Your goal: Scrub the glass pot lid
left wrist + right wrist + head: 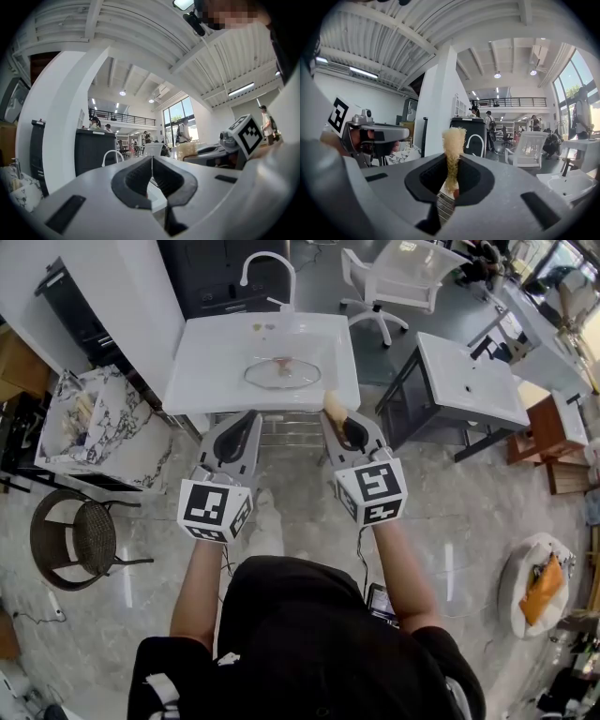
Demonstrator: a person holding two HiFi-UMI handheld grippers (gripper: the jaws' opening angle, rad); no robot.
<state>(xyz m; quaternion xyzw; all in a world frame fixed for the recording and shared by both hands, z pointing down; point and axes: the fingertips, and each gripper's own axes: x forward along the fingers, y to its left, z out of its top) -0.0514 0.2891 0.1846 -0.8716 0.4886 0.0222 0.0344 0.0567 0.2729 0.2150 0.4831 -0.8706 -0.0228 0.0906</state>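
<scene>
Head view: a white sink counter [202,371] is seen at the top, set on a polished marble-look floor [281,521], with a curved white faucet [267,263] at its back edge. A white chair [398,277] and a second white basin unit [469,381] are placed to the right, and a marble-patterned box [103,427] and a dark round chair [80,540] to the left.

The glass pot lid [282,373] is found lying flat in the basin, ahead of both grippers and apart from them. It is seen as an oval, wider from left to right, with a reddish knob at its centre.

The left gripper [246,423] is held level, its jaws pressed together with nothing between them. The right gripper [339,427] is clamped on a tan fibrous scrubber [453,140], whose long axis is run out along the jaws and pointed toward the sink.

Black-and-white square patterns are shown on the marker cubes [214,510]; these are the print that can be made out.
</scene>
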